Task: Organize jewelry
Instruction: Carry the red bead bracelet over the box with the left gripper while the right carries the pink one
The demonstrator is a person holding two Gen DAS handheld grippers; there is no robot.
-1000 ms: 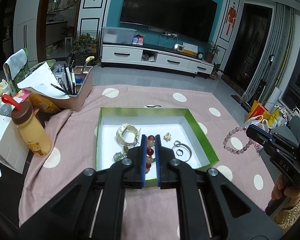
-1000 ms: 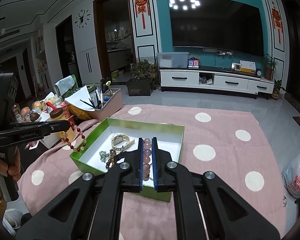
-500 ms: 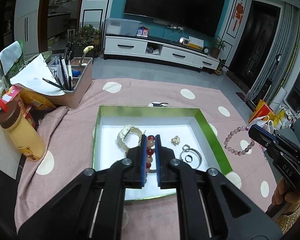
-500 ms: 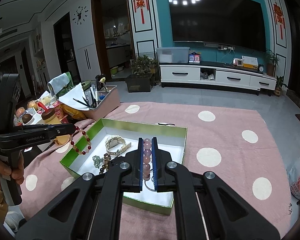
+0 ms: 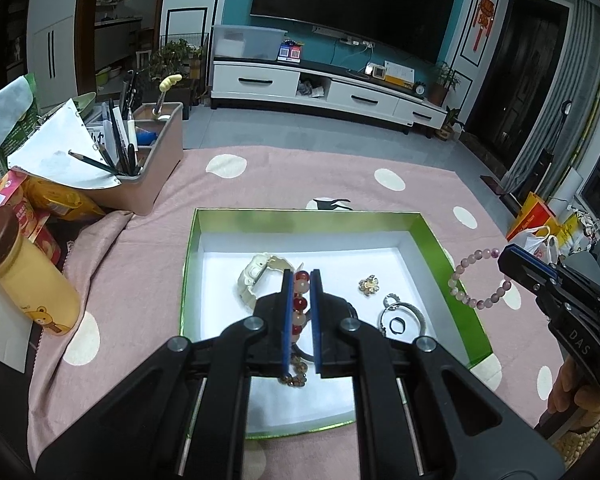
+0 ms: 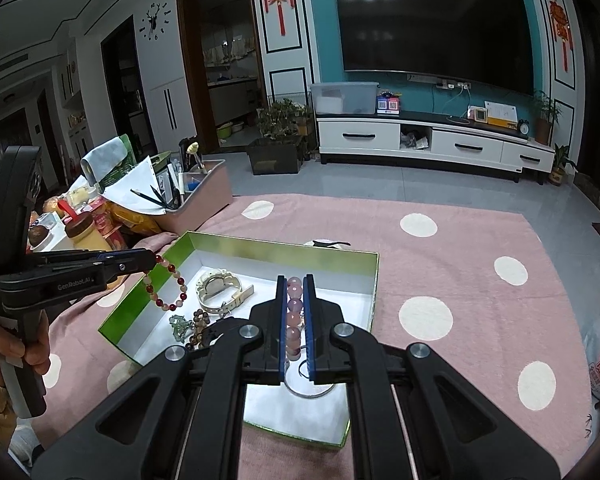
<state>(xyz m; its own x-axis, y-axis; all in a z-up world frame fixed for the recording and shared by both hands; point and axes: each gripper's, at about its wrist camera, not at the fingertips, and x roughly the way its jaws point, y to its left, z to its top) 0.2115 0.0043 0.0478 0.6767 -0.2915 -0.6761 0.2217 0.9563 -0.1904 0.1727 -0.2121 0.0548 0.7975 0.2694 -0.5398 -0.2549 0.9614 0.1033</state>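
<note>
A green box point(image 5: 448, 256) with a white floor sits on the pink dotted cloth. In it lie a cream watch point(image 5: 256, 274), a gold charm point(image 5: 369, 284) and a silver bangle point(image 5: 404, 318). My left gripper point(image 5: 300, 280) is shut on a red and white bead bracelet point(image 5: 299, 302) above the box; in the right wrist view that bracelet point(image 6: 168, 286) hangs over the box's left side. My right gripper point(image 6: 294, 284) is shut on a pink bead bracelet point(image 6: 293, 316), which hangs past the box's right wall in the left wrist view point(image 5: 476, 276). Brown beads point(image 6: 198, 326) and a green trinket point(image 6: 180, 326) also lie inside.
A pink organiser with pens and paper point(image 5: 140, 160), snack packs point(image 5: 56, 204) and a yellow bottle point(image 5: 28, 280) stand left of the box. Bags point(image 5: 540, 232) sit on the floor to the right. A TV cabinet point(image 6: 432, 144) lines the far wall.
Both grippers have moved forward over the box, each still holding its bracelet. The box now sits lower and closer in both views.
</note>
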